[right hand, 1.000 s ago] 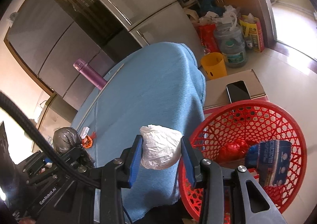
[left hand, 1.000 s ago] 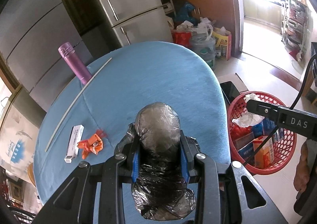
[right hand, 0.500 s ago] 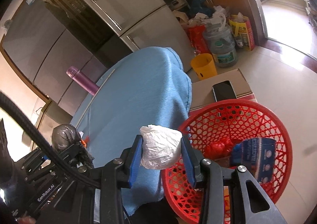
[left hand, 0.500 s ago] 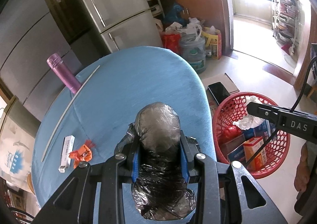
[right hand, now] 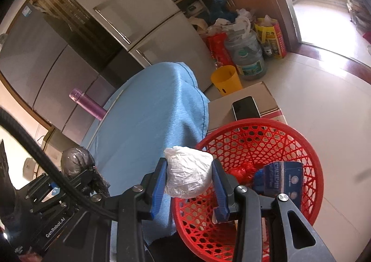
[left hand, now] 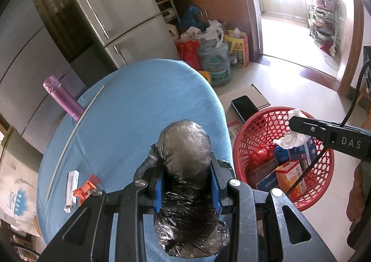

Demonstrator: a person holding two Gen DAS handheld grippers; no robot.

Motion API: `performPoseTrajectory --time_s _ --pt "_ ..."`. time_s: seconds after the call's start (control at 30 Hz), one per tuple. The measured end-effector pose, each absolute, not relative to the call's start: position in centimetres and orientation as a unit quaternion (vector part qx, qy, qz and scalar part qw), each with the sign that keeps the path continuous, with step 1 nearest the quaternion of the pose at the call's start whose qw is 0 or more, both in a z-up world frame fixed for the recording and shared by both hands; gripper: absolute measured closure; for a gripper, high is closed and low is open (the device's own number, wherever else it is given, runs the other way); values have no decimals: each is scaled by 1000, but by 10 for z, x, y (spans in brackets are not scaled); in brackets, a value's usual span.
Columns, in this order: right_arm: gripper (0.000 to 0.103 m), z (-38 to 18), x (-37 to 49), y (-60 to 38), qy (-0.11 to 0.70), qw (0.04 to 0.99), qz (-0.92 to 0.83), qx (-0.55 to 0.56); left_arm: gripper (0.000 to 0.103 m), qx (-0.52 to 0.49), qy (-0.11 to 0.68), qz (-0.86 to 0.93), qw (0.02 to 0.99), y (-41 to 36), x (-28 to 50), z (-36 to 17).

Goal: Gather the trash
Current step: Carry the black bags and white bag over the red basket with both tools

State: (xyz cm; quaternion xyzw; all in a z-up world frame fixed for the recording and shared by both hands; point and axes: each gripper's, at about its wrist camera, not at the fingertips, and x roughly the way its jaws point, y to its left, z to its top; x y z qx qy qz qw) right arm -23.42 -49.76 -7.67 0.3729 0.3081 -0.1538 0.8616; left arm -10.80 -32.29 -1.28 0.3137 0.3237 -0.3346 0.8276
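Red basket [right hand: 308, 143] part-filled; right claw [right hand: 189, 180] clamps white wad [right hand: 187, 177], left claw [left hand: 185, 183] black bag [left hand: 185, 146]; orange wrapper [left hand: 84, 190] remains on counter [left hand: 139, 104].

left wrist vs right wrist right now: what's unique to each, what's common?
Left wrist only: a white box and an orange wrapper lying on the blue tablecloth, and an orange carton in the red basket.

Right wrist only: a yellow bucket on the floor past the table.

Both: the left gripper shut on a black bag, the right gripper shut on a white wad, the basket, the phone and the purple bottle.
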Motion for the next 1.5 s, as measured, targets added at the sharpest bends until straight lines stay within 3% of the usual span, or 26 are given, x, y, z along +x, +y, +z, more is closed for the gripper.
performPoseTrajectory --time_s 0.93,1.5 --pt "62 -81 -261 -529 298 846 -197 395 68 338 320 -373 803 -352 -124 -23" --pt "62 -96 -266 -531 324 834 -210 395 68 321 361 -431 763 -366 -135 -48"
